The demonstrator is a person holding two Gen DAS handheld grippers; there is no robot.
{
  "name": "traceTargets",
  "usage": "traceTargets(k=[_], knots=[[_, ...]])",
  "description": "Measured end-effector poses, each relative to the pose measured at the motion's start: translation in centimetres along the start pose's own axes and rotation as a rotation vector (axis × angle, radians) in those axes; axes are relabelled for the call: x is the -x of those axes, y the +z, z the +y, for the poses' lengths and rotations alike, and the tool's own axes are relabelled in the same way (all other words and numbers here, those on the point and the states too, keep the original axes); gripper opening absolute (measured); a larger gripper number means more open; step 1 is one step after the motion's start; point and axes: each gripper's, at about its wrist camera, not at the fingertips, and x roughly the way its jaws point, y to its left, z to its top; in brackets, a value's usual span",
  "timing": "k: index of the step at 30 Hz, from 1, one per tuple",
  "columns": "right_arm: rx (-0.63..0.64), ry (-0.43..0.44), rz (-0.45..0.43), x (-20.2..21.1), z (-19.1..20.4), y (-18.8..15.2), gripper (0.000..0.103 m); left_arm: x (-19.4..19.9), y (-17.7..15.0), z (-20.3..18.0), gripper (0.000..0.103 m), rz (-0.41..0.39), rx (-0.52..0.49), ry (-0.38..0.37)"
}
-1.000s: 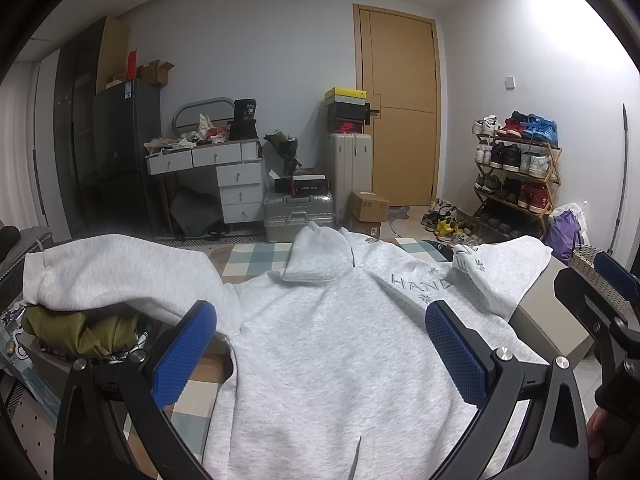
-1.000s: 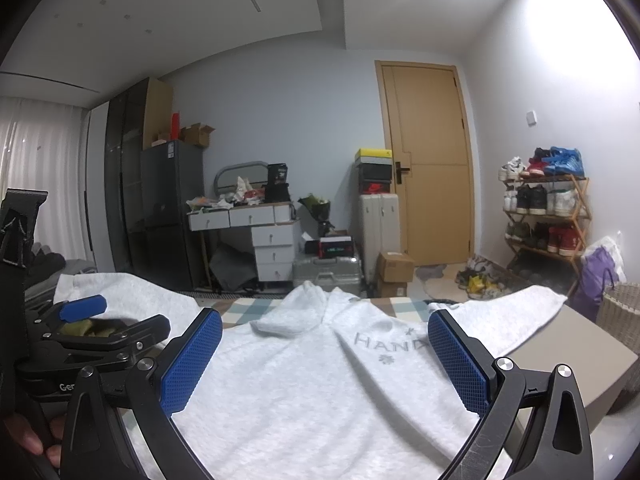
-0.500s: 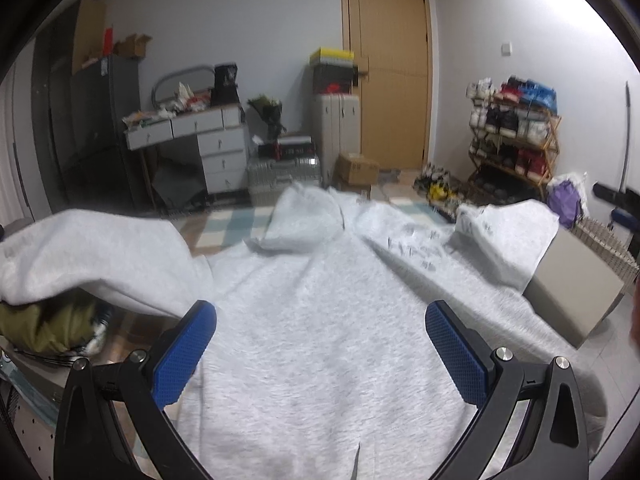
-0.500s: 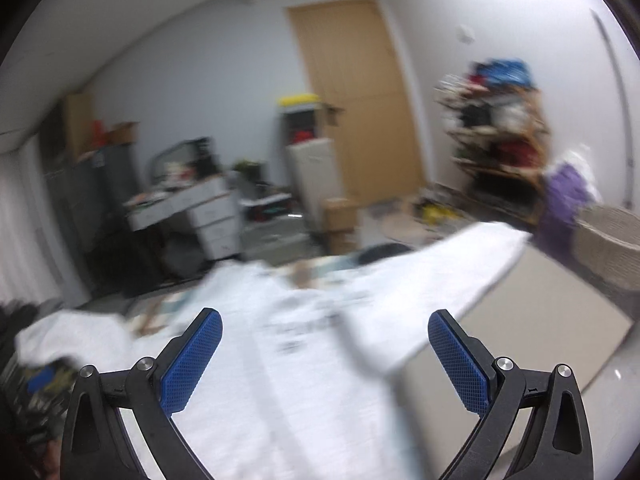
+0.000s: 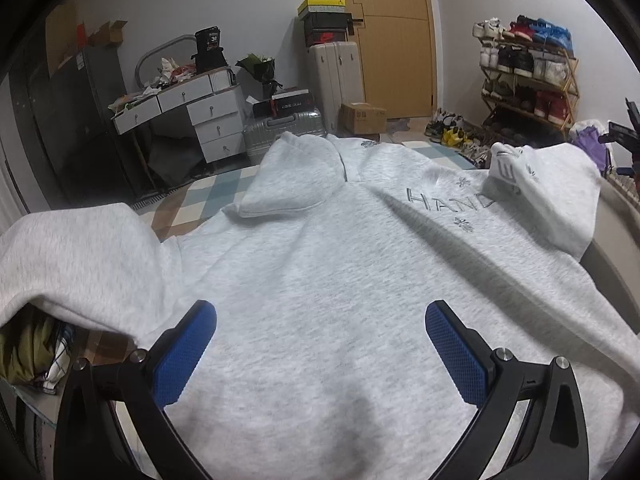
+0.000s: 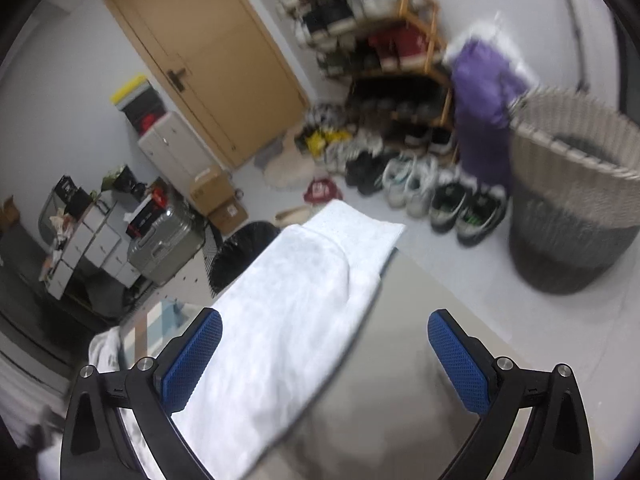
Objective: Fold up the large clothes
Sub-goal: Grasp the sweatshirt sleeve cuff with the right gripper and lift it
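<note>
Both tools lowered, right tool swung to sleeve

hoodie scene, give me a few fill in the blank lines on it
1. The grey hoodie bears the letters ____.
2. The left gripper has its jaws ____ above the hoodie's body.
3. The right gripper looks along a ____ of the hoodie.
4. Beside the shoes stands a woven ____.

Missing words: HAND; open; sleeve; basket
</note>
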Motion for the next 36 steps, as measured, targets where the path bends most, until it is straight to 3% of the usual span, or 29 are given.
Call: traceTargets(k=[5,8,10,11,13,14,16,17,21,24,32,36], knots=[[-0.029,-0.05,0.079,-4.7,-0.8,1.6,0.099,-1.4,0.4,-0.7,0.102,0.031,-0.027,0.017],[-0.013,-0.148,0.085,-6.0,-0.7,2.5,0.091,-1.9,0.6,-1.0,0.102,0.046,-0.03,0.005],[0.03,-0.191,0.076,-6.7,0.2,2.8,0.072,-1.9,0.5,-1.3,0.102,0.051,-0.044,0.011],[0.052,-0.22,0.079,-7.2,0.4,3.0,0.071,-1.8,0.4,-1.5,0.102,0.054,-0.053,0.014],[0.127,-0.258,0.084,-8.0,1.9,2.9,0.044,-1.6,0.5,-1.5,0.102,0.056,-0.067,0.015],[0.15,-0.261,0.076,-8.2,2.5,3.0,0.042,-1.4,0.5,-1.6,0.102,0.054,-0.071,0.017],[0.188,-0.283,0.029,-7.4,3.4,2.7,0.015,-0.9,0.5,-1.7,0.102,0.047,-0.07,0.018],[0.193,-0.275,0.012,-7.2,3.6,2.8,0.011,-0.8,0.7,-1.7,0.102,0.045,-0.067,0.018],[0.149,-0.214,-0.062,-3.8,3.2,3.0,0.005,0.4,1.2,-0.8,0.102,0.019,-0.045,0.014],[0.134,-0.186,-0.154,0.8,2.9,3.0,0.004,1.6,1.3,-0.2,0.102,-0.007,-0.027,0.005],[0.057,-0.258,-0.382,12.7,3.5,3.6,0.004,4.5,1.0,2.5,0.102,-0.081,0.025,-0.013],[0.09,-0.222,-0.443,16.4,6.8,2.9,0.004,5.3,0.6,4.4,0.102,-0.108,0.062,-0.014]])
